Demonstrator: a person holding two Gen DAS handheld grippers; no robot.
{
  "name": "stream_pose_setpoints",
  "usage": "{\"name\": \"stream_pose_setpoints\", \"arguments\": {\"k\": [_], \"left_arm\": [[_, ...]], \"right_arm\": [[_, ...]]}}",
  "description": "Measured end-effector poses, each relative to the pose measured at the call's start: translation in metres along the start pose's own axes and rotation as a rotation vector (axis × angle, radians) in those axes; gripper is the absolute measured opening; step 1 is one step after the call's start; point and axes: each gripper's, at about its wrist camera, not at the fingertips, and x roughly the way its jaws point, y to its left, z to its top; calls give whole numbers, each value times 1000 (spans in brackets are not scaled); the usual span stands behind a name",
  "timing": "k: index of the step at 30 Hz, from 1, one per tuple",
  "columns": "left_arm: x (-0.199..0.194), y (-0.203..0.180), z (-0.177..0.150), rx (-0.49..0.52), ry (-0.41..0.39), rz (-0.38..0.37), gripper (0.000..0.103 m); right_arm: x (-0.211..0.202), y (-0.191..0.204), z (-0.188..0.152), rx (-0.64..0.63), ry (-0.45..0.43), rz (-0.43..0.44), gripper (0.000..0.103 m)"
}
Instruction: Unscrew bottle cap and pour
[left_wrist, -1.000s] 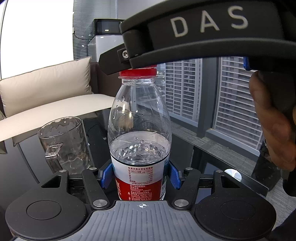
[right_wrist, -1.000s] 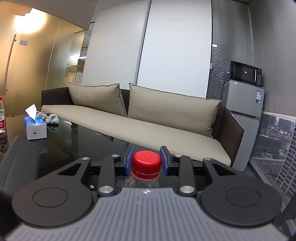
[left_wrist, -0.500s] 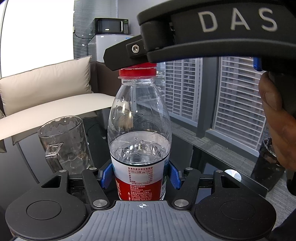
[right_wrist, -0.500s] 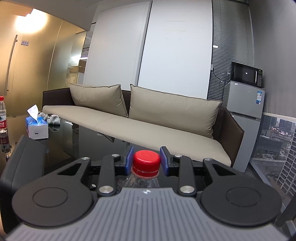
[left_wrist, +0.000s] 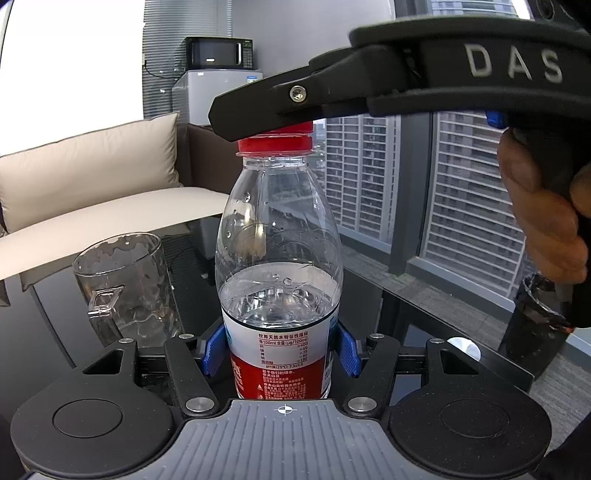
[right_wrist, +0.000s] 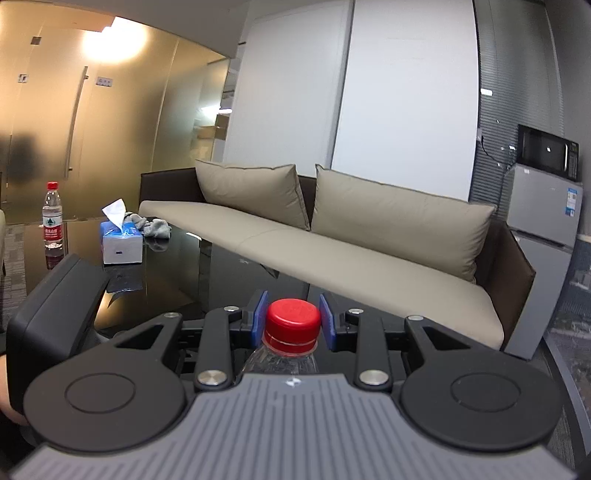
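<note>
A clear plastic water bottle (left_wrist: 279, 258) with a ribbed neck stands upright on a dark glossy glass table (left_wrist: 413, 295), roughly half full; small droplets cling to the inside of its domed shoulder above the waterline. A white-and-red label with small printed text wraps its lower body. The left gripper (left_wrist: 279, 352) clamps the bottle at label height, its blue fingertip pads (left_wrist: 212, 350) pressed to either side of the label. On top sits a red ridged screw cap (right_wrist: 293, 320), with its tamper ring just below on the neck. The right gripper (right_wrist: 293, 320) comes in from above and to the right, its blue pads (right_wrist: 259, 317) standing on either side of the cap; the left pad looks to be touching, while at the right one I cannot tell whether it touches or a thin gap remains. In the left wrist view one black finger of the right gripper covers the cap's upper part. A bare hand (left_wrist: 543, 221) holds the right gripper's handle. Just left of the bottle, a clear glass mug (left_wrist: 123, 288) with a handle stands upright on the table. Behind are a beige cushioned sofa (right_wrist: 332, 240), a blue-and-white tissue box (right_wrist: 121, 242) and a second, smaller red-capped bottle (right_wrist: 53, 218) far off on the table
</note>
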Motion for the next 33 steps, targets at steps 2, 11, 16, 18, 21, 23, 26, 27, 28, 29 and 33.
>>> {"name": "stream_pose_setpoints", "arguments": {"k": [2, 11, 16, 18, 21, 23, 26, 27, 28, 29, 33], "left_arm": [[1, 0, -1, 0, 0, 0, 56], [3, 0, -1, -3, 5, -2, 56], [3, 1, 0, -2, 5, -2, 56], [2, 1, 0, -2, 6, -3, 56], [3, -1, 0, -2, 6, -2, 56], [4, -6, 0, 0, 5, 0, 56], [3, -6, 1, 2, 4, -1, 56], [4, -6, 0, 3, 3, -1, 56], [1, -3, -1, 0, 3, 1, 56], [-4, 2, -2, -3, 1, 2, 56], [-8, 7, -2, -1, 0, 0, 56]], "right_arm": [[0, 1, 0, 16, 5, -13, 32], [3, 6, 6, 30, 27, -30, 33], [5, 6, 7, 16, 47, -25, 33], [5, 7, 6, 9, 43, -26, 33], [5, 5, 5, 6, 39, -13, 32], [5, 2, 4, -2, 37, 2, 32], [4, -4, 5, -20, 39, 49, 32], [5, -8, 6, -24, 46, 73, 32], [5, -12, 7, -27, 52, 95, 32], [5, -15, 8, -30, 58, 112, 32], [6, -29, 11, -33, 78, 196, 32]]}}
